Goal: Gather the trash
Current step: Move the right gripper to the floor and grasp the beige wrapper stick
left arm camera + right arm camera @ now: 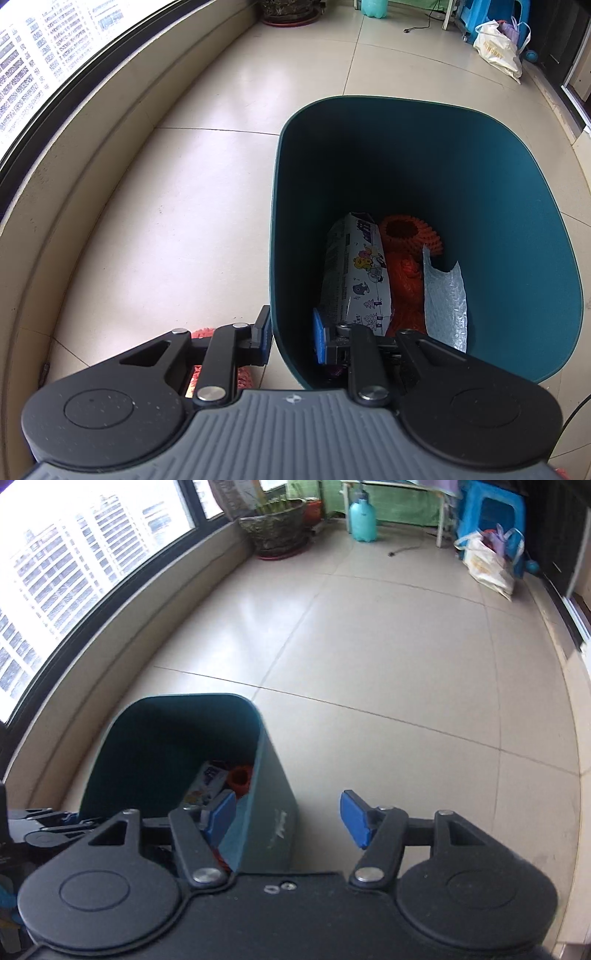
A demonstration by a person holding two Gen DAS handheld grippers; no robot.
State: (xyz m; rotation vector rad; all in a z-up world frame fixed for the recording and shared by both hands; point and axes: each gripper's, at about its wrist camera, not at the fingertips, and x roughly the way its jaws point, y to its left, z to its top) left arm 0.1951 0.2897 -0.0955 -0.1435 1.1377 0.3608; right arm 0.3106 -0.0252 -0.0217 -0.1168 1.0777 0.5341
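Observation:
A teal trash bin (480, 184) stands on the tiled floor. Inside lie a white printed wrapper (354, 269), an orange mesh piece (406, 251) and a pale blue bubble-wrap scrap (445, 295). My left gripper (291, 338) is shut on the bin's near wall, one finger outside and one inside. In the right wrist view the bin (166, 738) sits low left, with the wrapper (207, 782) and the orange piece (240, 775) showing. My right gripper (288, 821) is open and holds nothing. It hovers over the bin's right wall, with one finger above the opening and the other above the floor.
A curved window ledge (92, 672) runs along the left. At the far end stand a potted plant (273, 528), a teal bottle (362, 520), a blue stool (491, 513) and a white bag (484, 565). A reddish fluffy cloth (207, 332) lies under my left gripper.

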